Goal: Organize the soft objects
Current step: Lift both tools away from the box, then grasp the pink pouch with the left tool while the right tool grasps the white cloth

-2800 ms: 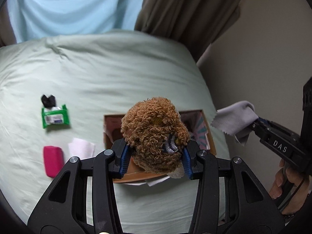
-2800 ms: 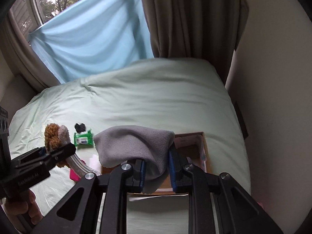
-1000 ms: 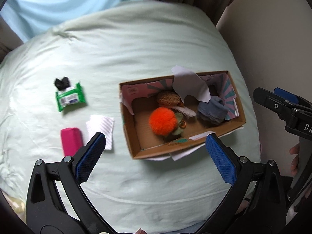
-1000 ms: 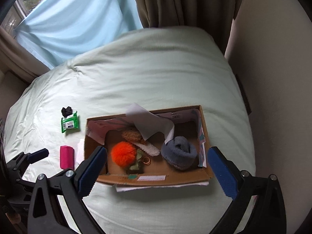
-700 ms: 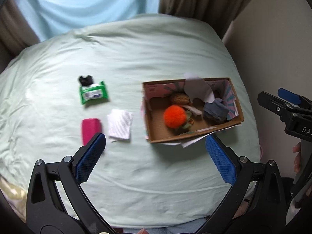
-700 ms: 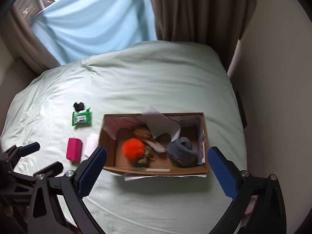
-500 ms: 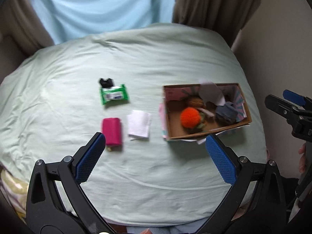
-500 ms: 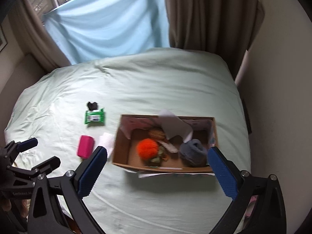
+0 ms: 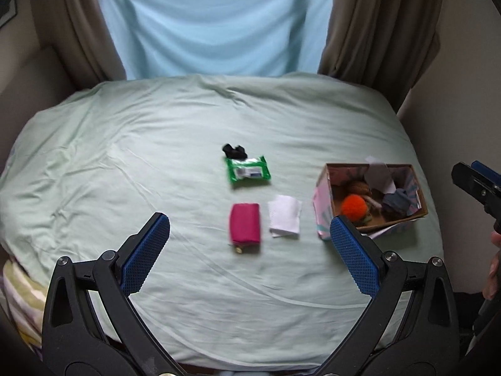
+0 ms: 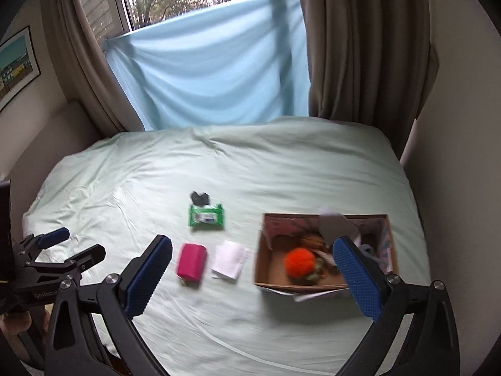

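A cardboard box (image 9: 322, 200) (image 10: 269, 282) sits on the right of the bed. It holds an orange pom-pom (image 9: 353, 206) (image 10: 299, 262), a brown plush toy (image 9: 358, 187) (image 10: 311, 238) and a grey cloth (image 9: 396, 202). On the sheet lie a pink pouch (image 9: 244, 223) (image 10: 191, 261), a folded white cloth (image 9: 284, 216) (image 10: 230, 258), a green wipes pack (image 9: 248, 173) (image 10: 206, 216) and a small black item (image 9: 234, 150) (image 10: 199, 198). My left gripper (image 9: 249, 239) is open and empty, well back from the bed. My right gripper (image 10: 252, 264) is open and empty too.
The pale green bed (image 9: 156, 144) fills both views. A blue sheet (image 10: 206, 69) and brown curtains (image 10: 360, 47) hang at the window behind. A wall (image 10: 463, 125) runs along the right side. The left gripper also shows in the right wrist view (image 10: 67, 247).
Both grippers let go of the plush toy and grey cloth, which now lie in the box. Both have pulled back and up from the box, so more of the bed shows.
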`<state>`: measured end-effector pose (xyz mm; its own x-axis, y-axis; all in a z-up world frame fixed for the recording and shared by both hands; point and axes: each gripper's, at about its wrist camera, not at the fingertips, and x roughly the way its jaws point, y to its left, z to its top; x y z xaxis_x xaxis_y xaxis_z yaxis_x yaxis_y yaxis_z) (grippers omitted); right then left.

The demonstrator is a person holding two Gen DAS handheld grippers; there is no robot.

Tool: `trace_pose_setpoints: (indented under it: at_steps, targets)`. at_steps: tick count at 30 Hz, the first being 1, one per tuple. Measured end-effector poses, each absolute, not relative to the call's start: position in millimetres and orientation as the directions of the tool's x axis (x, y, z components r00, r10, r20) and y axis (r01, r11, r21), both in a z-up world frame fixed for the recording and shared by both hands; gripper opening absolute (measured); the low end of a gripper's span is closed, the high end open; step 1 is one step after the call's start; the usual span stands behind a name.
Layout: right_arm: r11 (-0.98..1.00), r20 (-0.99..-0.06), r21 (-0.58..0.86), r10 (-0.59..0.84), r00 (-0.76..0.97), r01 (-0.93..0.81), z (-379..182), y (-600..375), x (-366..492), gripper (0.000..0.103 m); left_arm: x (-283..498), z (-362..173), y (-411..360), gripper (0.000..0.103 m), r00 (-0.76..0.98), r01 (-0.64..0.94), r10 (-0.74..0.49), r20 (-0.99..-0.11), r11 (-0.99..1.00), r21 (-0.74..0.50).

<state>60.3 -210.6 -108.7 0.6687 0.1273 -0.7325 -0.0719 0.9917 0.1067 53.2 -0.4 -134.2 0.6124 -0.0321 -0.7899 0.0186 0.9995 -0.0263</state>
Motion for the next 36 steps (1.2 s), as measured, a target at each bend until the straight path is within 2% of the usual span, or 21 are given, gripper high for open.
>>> trace_pose_setpoints:
  at_steps: [7, 16, 24, 28, 36]
  targets:
    - [0.992, -0.710, 0.116, 0.115, 0.695, -0.046, -111, -155, 67, 0.102, 60, -130, 60, 0.102, 0.625, 0.026, -0.055, -0.778, 0.998, -0.050]
    - [0.985, -0.724, 0.166, 0.092, 0.683, 0.043, -140, -109, 87, 0.102, 97, -162, 104, 0.102, 0.562, 0.074, -0.129, -0.817, 0.992, -0.106]
    - [0.981, -0.819, 0.142, 0.041, 0.573, 0.133, -200, -88, 122, 0.102, 138, -227, 103, 0.102, 0.440, 0.135, -0.173, -0.881, 0.983, -0.126]
    - [0.984, -0.865, 0.111, 0.028, 0.501, 0.137, -236, -86, 143, 0.102, 158, -271, 88, 0.102, 0.350, 0.149, -0.208, -0.914, 0.975, -0.165]
    - [0.994, -0.927, 0.053, 0.013, 0.375, 0.099, -308, -94, 194, 0.102, 184, -352, 49, 0.102, 0.235, 0.171, -0.202, -0.951, 0.971, -0.164]
